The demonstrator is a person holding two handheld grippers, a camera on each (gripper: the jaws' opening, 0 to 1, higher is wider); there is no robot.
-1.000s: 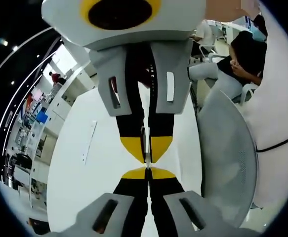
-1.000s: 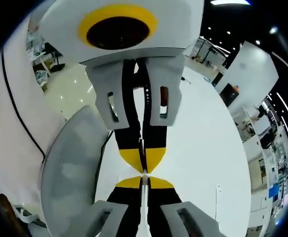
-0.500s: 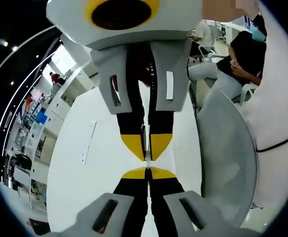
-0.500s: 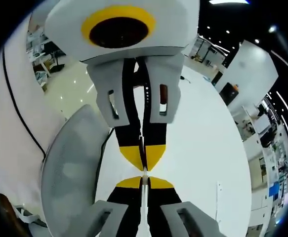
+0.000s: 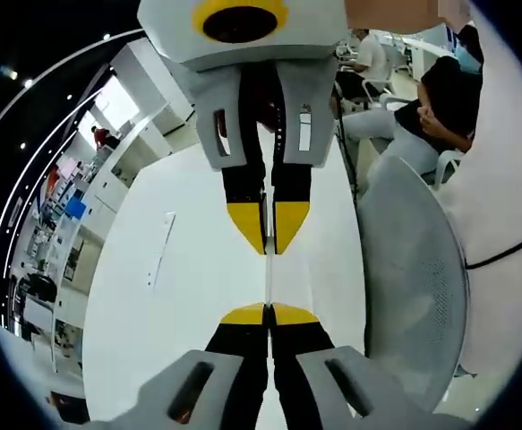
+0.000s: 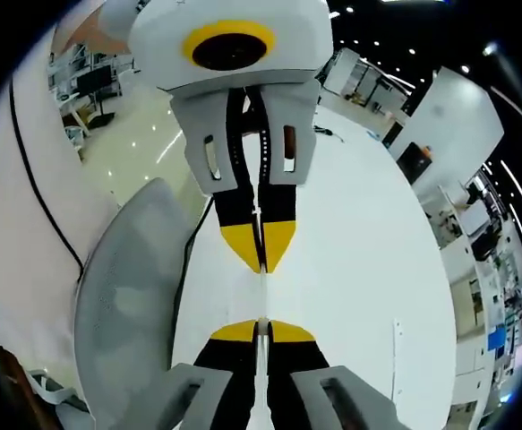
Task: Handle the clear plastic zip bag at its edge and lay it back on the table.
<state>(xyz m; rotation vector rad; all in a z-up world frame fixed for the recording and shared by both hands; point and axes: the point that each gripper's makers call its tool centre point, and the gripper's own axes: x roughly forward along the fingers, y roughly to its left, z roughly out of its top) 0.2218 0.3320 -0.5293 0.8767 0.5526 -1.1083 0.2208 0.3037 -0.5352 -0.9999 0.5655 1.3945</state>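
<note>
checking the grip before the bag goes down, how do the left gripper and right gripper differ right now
Hardly at all. The left gripper has the grey chair on its view's right and the white table on the left; the right gripper has them mirrored. They face each other tip to tip with a gap between. Both have jaws closed on the thin clear bag edge stretched between them.

bench (image 5: pixel 189 296) top open on both sides of the jaws; grey mesh chair (image 5: pixel 413 296) crowds its near edge.
</note>
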